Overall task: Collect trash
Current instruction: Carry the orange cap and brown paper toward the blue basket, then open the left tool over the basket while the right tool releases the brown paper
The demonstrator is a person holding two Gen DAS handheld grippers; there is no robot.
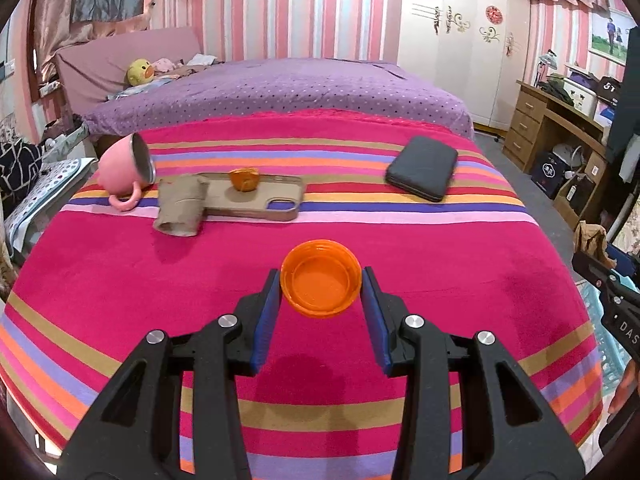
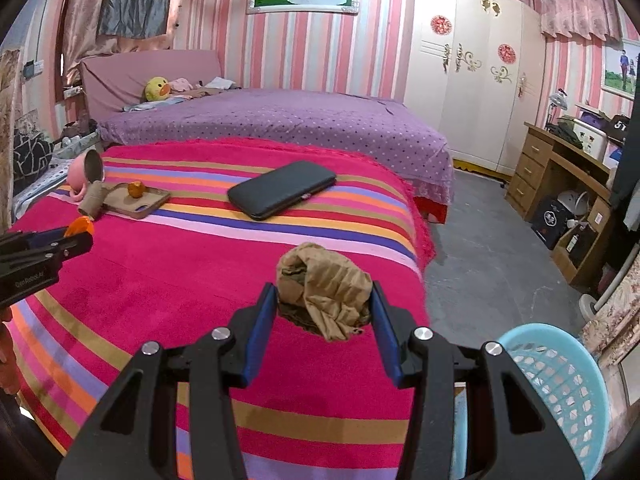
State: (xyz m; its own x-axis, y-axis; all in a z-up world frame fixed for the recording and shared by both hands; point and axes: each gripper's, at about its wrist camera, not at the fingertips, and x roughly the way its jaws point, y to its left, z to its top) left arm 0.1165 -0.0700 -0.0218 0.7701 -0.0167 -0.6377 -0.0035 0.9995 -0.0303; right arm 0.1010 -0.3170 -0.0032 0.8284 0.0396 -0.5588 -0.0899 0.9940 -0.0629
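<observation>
My left gripper [image 1: 322, 280] is shut on an orange plastic cap [image 1: 320, 284], open side up, held above the striped bedspread [image 1: 440, 264]. A crumpled wad of brown paper [image 2: 326, 284] sits between the blue pads of my right gripper [image 2: 324, 298], which is shut on it near the bed's right edge. The left gripper [image 2: 78, 234] with the cap [image 2: 80, 225] shows at the left edge of the right wrist view. Farther back on the spread lie a flattened cardboard tube [image 1: 182, 208] and a piece of orange peel [image 1: 244, 178] on a tan phone case [image 1: 260, 200].
A pink mug [image 1: 124, 168] lies tipped over at the back left. A black wallet [image 1: 422, 168] rests at the back right. A light blue mesh basket [image 2: 556, 392] stands on the floor right of the bed. A wooden desk [image 2: 560, 184] is against the right wall.
</observation>
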